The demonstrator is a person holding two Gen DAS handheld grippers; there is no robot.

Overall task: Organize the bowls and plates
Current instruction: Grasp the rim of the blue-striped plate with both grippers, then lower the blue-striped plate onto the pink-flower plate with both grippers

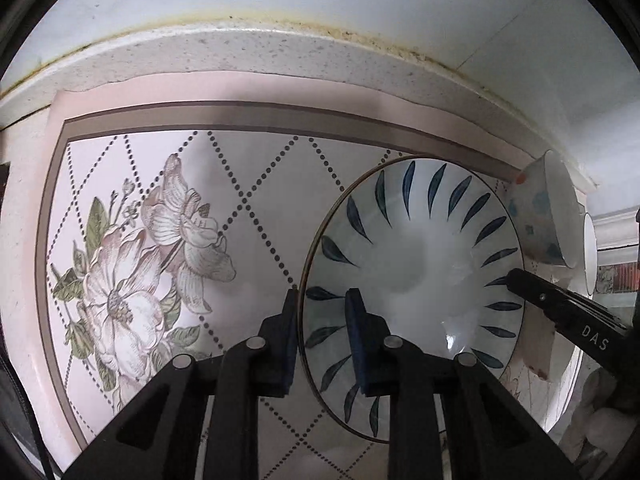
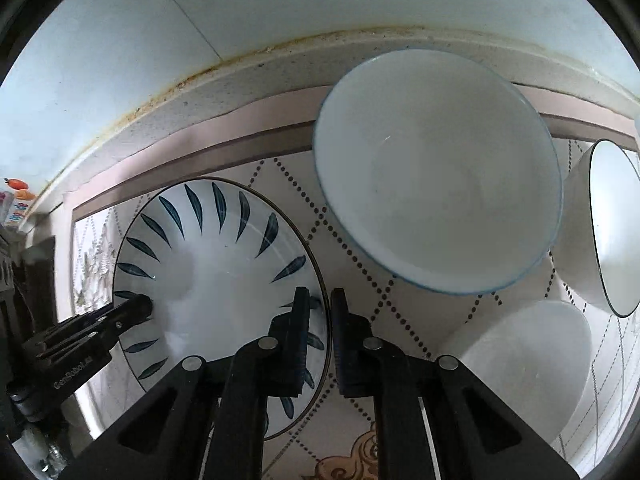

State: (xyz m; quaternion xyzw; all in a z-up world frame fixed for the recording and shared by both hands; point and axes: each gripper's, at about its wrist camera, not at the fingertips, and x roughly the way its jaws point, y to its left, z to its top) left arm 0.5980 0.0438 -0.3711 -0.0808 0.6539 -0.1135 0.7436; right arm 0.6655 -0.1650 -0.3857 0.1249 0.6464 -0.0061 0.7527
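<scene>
A white plate with blue leaf marks (image 1: 416, 264) lies on the flowered mat (image 1: 160, 208). My left gripper (image 1: 322, 312) straddles its left rim, one finger outside and one inside, with a gap still showing around the rim. My right gripper (image 2: 320, 312) straddles the same plate (image 2: 216, 280) at its right rim, jaws narrow, and also shows in the left wrist view (image 1: 516, 280). A blue-rimmed white bowl (image 2: 436, 172) stands just behind the right gripper. It shows from the side with coloured dots in the left wrist view (image 1: 548, 212).
A dark-rimmed white bowl (image 2: 600, 236) stands at the right, and a plain white bowl or plate (image 2: 528, 364) lies in front of it. The speckled counter ledge (image 1: 280, 52) and white wall run close behind the mat.
</scene>
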